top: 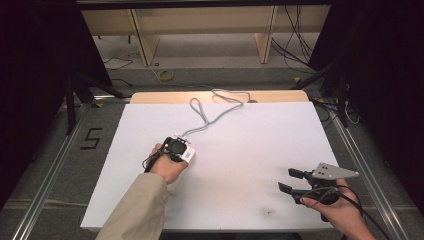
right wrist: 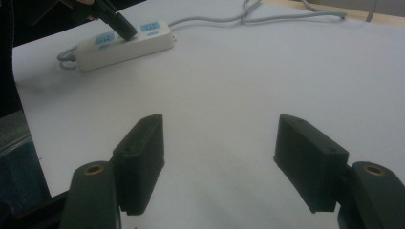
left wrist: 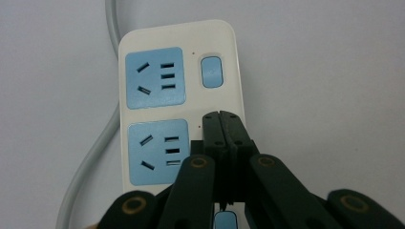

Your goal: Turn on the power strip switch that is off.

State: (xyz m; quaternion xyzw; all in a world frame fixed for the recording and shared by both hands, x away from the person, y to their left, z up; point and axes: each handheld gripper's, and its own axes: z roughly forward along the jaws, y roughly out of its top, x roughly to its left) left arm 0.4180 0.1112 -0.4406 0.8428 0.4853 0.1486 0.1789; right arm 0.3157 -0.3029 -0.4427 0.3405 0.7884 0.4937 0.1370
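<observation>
l gripper [left wrist: 223,117] jaws closed, r gripper [right wrist: 219,162] apart

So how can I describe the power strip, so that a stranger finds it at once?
Look at the white table, left of its middle, under the left gripper. The power strip is a white block with blue sockets and a grey cable that trails to the far edge.

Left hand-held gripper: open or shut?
Shut. The left hand-held gripper has its jaws pressed together with nothing between them, tips over the power strip by its lower socket.
</observation>
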